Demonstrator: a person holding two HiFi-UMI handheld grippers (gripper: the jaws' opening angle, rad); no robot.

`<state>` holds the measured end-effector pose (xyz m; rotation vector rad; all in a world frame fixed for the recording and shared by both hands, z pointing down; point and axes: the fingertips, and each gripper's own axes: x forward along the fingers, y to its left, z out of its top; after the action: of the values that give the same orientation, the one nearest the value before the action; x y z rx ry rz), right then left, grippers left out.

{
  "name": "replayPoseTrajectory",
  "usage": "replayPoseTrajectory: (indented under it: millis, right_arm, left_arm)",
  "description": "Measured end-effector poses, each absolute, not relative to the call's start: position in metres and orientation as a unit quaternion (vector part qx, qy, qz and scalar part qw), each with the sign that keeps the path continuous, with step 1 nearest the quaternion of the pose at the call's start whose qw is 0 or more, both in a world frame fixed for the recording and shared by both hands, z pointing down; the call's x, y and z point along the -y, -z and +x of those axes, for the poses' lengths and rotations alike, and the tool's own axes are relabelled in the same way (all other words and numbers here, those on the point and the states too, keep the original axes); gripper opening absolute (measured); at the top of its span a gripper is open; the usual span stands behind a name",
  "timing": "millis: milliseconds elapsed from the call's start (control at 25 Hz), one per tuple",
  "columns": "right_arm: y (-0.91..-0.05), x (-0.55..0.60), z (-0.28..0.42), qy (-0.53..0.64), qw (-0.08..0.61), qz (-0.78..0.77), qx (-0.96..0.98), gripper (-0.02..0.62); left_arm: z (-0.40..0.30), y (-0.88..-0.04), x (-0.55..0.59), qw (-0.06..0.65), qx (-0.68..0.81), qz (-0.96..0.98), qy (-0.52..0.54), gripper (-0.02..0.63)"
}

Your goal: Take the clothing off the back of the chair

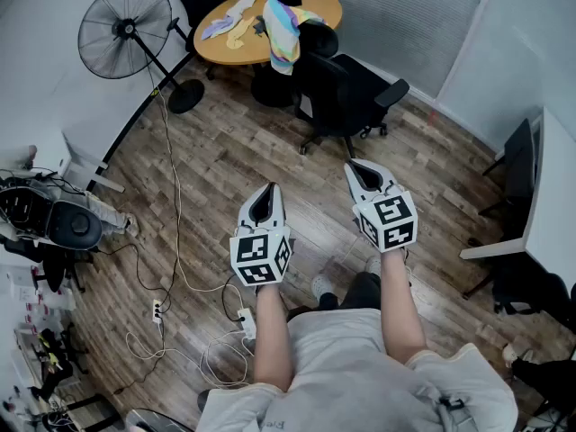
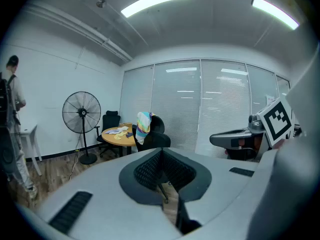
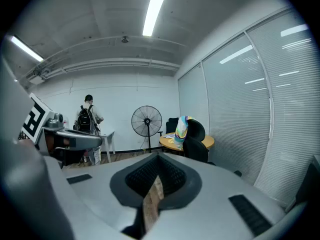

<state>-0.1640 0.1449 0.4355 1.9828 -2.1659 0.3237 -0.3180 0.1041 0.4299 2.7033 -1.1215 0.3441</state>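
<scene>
A pastel striped piece of clothing (image 1: 282, 30) hangs over the back of a black office chair (image 1: 346, 93) next to a round wooden table (image 1: 317, 4) at the far end of the room. Both gripper views show the clothing (image 2: 143, 124) (image 3: 181, 129) far off on the chair (image 2: 156, 139) (image 3: 197, 148). My left gripper (image 1: 266, 191) (image 2: 162, 159) and right gripper (image 1: 361, 168) (image 3: 157, 170) are held side by side over the wood floor, well short of the chair. Both point toward it, shut and empty.
A standing fan (image 1: 124, 30) is left of the table, with light cloths (image 1: 229, 21) on the tabletop. Cables and a power strip (image 1: 157, 311) lie on the floor at the left. A white desk (image 1: 551, 196) with dark chairs stands right. A person with a backpack (image 3: 90, 120) stands by the far wall.
</scene>
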Motion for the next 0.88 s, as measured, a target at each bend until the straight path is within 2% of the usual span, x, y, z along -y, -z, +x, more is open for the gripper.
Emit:
replayPoseTrajectory:
  millis: [240, 880]
  right_arm:
    - [-0.436, -0.142, -0.173, -0.111, 0.109, 0.675, 0.722, 0.021]
    - [-0.438, -0.112, -0.098, -0.135, 0.06, 0.697, 0.701, 0.023]
  left_arm:
    - [-0.336, -0.427, -0.095, 0.103, 0.37, 0.917, -0.11, 0.029]
    - [-0.292, -0.429, -0.036, 0.113, 0.35, 0.924, -0.109, 0.029]
